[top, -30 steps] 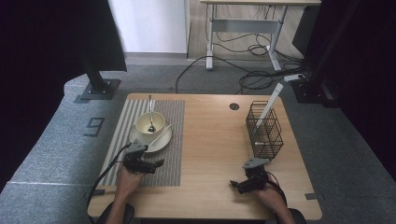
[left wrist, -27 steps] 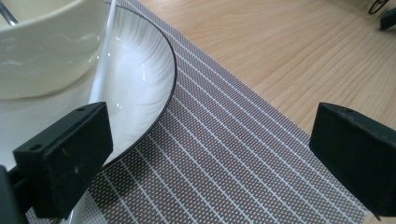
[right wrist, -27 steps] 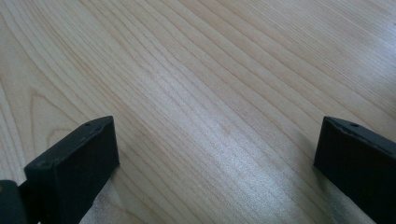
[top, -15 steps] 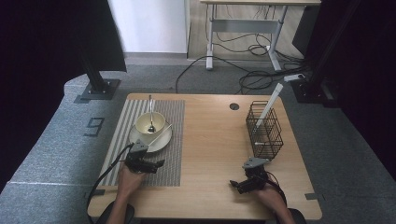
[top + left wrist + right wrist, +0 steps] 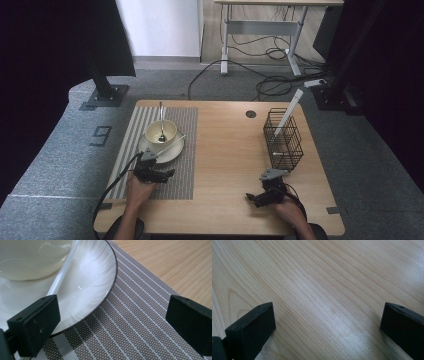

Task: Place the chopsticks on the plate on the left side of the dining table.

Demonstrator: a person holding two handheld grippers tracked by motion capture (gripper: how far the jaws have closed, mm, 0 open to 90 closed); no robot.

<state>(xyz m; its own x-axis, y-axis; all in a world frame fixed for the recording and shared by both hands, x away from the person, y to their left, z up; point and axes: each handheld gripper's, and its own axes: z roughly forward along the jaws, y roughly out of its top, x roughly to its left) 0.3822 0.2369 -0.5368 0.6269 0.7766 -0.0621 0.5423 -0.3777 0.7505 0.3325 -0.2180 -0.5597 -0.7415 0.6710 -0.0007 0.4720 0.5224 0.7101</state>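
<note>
The white plate (image 5: 165, 150) sits on the striped mat (image 5: 187, 150), on the left part of the wooden table (image 5: 230, 150). A cream bowl (image 5: 161, 132) stands on the plate, and a spoon (image 5: 161, 120) rests inside the bowl with its handle sticking out past the far rim. A thin white stick (image 5: 170, 145) lies on the plate just beside the bowl.

The left gripper (image 5: 165, 173) is just beside the near edge of the plate, low over the mat. Its two black jaws are wide apart and hold nothing. In the left gripper view one jaw is right by the end of the white stick (image 5: 61, 273) and the rim of the plate (image 5: 111, 287).

The right gripper (image 5: 251, 198) is well apart from the plate, near the front of the table. Its jaws are wide apart too, with bare wood (image 5: 324, 302) between them.

A black wire basket (image 5: 283, 140) stands well to the right of the plate, with a long white stick (image 5: 289, 107) leaning in it
</note>
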